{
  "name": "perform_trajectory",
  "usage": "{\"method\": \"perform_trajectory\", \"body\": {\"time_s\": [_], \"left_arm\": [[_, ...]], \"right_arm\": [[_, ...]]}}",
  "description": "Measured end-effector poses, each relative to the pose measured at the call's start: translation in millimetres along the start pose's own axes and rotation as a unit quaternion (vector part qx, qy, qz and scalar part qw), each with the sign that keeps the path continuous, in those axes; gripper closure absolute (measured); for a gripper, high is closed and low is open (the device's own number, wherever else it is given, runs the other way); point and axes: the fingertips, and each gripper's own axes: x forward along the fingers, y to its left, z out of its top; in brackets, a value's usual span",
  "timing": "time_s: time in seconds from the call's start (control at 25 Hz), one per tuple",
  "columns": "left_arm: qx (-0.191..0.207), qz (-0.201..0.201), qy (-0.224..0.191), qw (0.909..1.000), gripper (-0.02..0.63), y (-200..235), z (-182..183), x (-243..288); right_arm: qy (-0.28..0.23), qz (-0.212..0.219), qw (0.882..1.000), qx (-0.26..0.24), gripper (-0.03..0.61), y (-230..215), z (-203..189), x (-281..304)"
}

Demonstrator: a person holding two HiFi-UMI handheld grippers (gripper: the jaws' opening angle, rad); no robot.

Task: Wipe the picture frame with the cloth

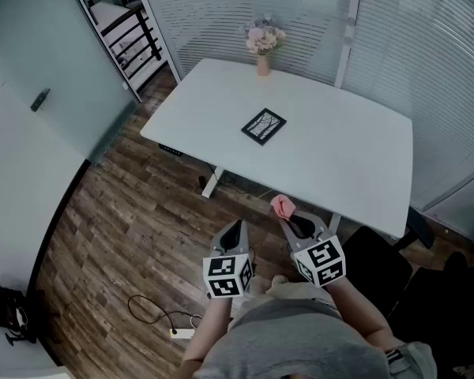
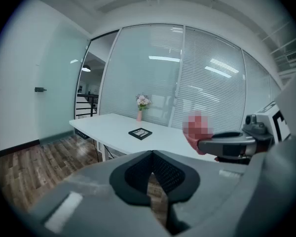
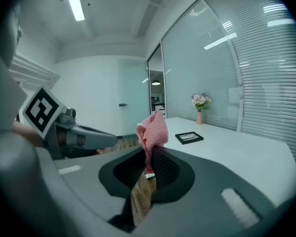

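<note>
A black picture frame point(image 1: 264, 126) lies flat near the middle of the white table point(image 1: 355, 164). Both grippers hang over the wooden floor, short of the table's near edge. My right gripper point(image 1: 288, 218) is shut on a pink cloth point(image 1: 282, 206), which sticks up from its jaws as a bunch point(image 3: 153, 131). In the right gripper view the frame point(image 3: 189, 138) lies ahead and to the right. My left gripper point(image 1: 235, 231) is shut with nothing in it point(image 2: 151, 154); in its view the frame point(image 2: 140, 133) lies ahead on the table.
A vase of flowers point(image 1: 264, 46) stands at the table's far edge. Glass walls with blinds surround the table. A black chair point(image 1: 379, 267) sits right of the grippers. A cable and power strip point(image 1: 174, 326) lie on the floor at left.
</note>
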Motion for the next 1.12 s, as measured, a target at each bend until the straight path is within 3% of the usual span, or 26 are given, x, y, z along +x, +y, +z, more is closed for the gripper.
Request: {"method": "perform_trajectory", "body": {"time_s": [0.64, 1.12], "left_arm": [[-0.002, -0.002, -0.006, 1.0, 0.612, -2, 11, 37], [-0.006, -0.007, 0.015, 0.9998, 0.613, -6, 8, 71]], "right_arm": [[-0.007, 0.016, 1.0, 0.013, 0.535, -25, 3, 14], [-0.007, 0.018, 0.999, 0.027, 0.534, -53, -4, 26]]}}
